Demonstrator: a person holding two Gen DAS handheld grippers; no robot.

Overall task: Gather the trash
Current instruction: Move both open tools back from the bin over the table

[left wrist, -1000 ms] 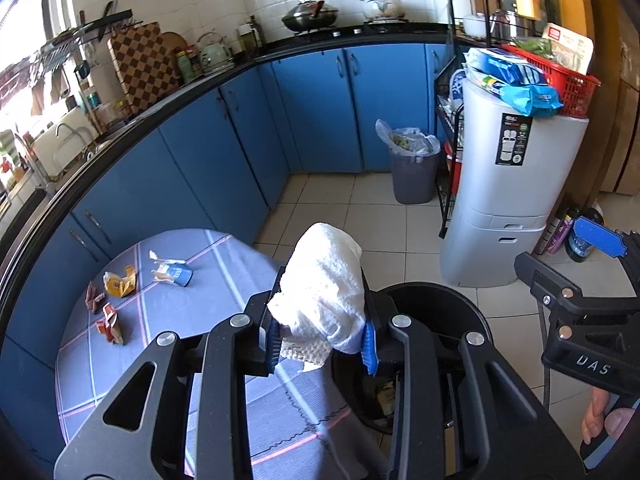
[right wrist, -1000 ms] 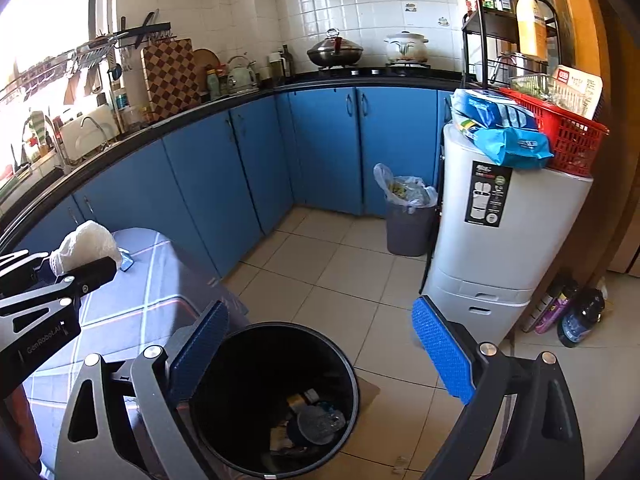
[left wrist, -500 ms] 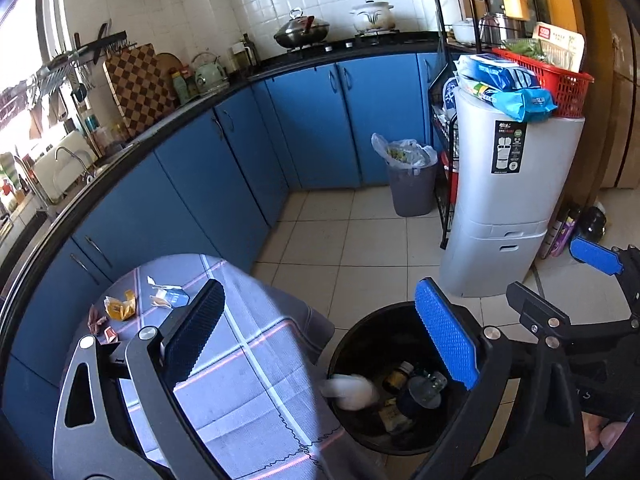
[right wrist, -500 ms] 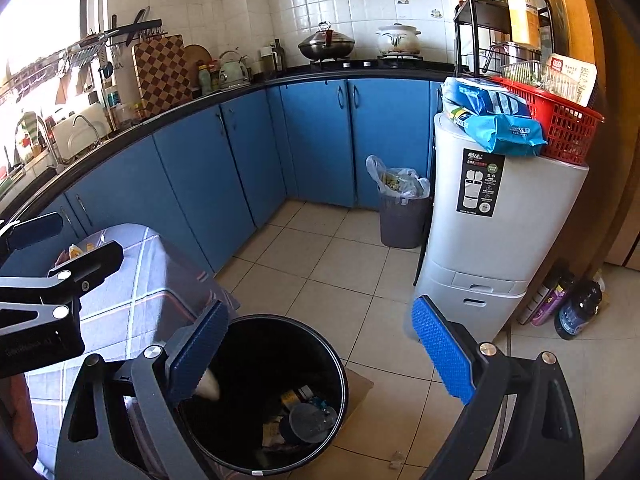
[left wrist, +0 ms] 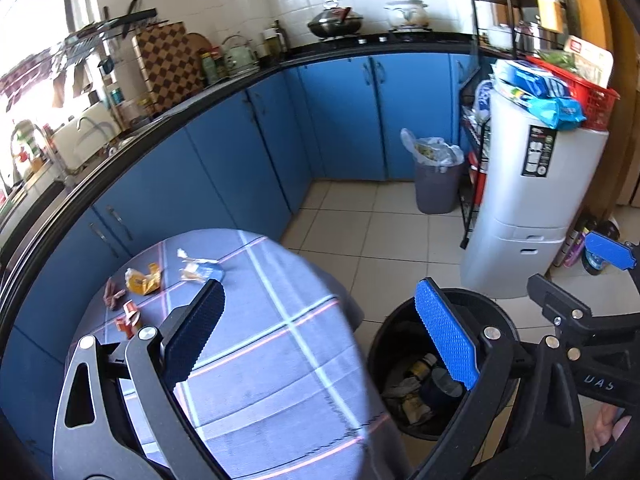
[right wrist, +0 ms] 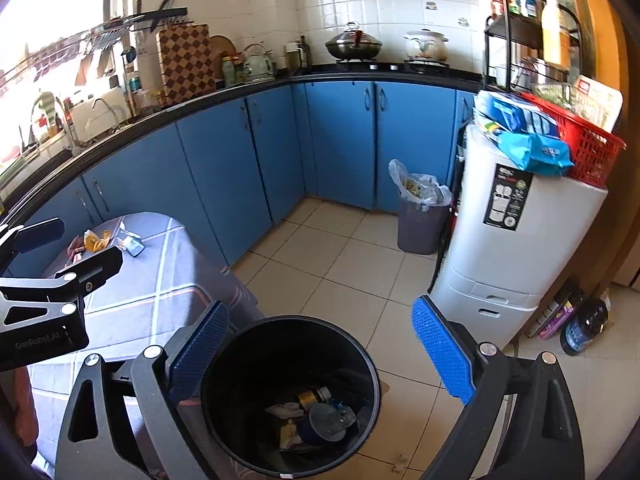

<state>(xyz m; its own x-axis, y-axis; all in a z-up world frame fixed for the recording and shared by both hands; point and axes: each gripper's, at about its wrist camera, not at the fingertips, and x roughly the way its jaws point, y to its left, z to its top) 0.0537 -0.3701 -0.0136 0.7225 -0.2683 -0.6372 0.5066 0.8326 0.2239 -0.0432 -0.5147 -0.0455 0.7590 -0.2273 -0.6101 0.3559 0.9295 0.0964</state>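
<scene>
A black round bin (right wrist: 290, 392) stands on the floor beside the table; it also shows in the left wrist view (left wrist: 404, 380). Trash lies inside it, with a white crumpled tissue (right wrist: 286, 410). My left gripper (left wrist: 320, 328) is open and empty over the table's edge. My right gripper (right wrist: 320, 344) is open and empty above the bin. Wrappers lie on the blue checked tablecloth (left wrist: 272, 360): a yellow one (left wrist: 142, 278), a blue-white one (left wrist: 200, 268), small red ones (left wrist: 128, 314).
Blue cabinets (left wrist: 248, 152) curve along the left and back. A grey bin with a bag (left wrist: 436, 176) stands in the corner. A white appliance (left wrist: 532, 208) with a red basket (left wrist: 580, 92) stands at right. Bottles (right wrist: 584, 320) sit on the tiled floor.
My left gripper opened and dropped the white tissue into the black bin. It has since swung left toward the table. The right gripper stayed open over the bin.
</scene>
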